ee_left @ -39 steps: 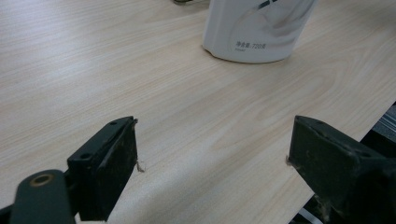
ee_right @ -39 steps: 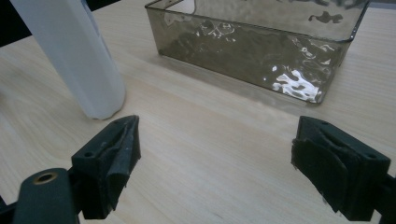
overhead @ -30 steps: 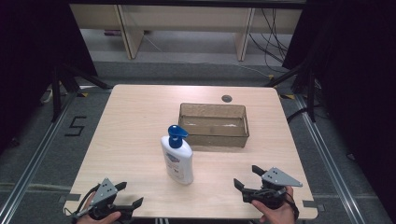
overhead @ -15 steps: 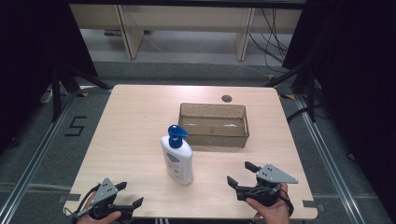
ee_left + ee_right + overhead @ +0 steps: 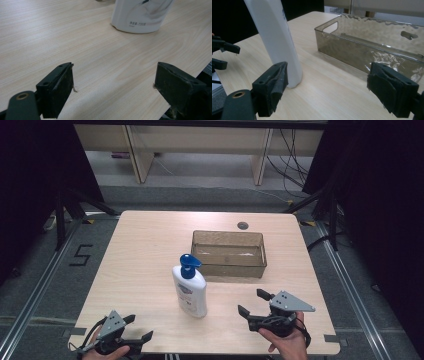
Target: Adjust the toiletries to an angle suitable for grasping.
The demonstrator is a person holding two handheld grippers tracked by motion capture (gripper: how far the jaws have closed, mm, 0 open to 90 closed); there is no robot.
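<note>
Both my jaws gape empty, bottle upright mid-worktop before the bin: looks smooth, top-heavy, so I'd grip its flat body low, not the pump.

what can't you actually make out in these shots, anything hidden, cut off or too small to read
1. Pump bottle: label print too small in the high view; top cut off by the frame in both gripper views.
2. Small dark round thing beyond the clear bin: too small to identify in the high view.
3. Left gripper: partly cut by the bottom edge, high view.
4. Bin's far end: cut off by the right edge, right gripper view.
</note>
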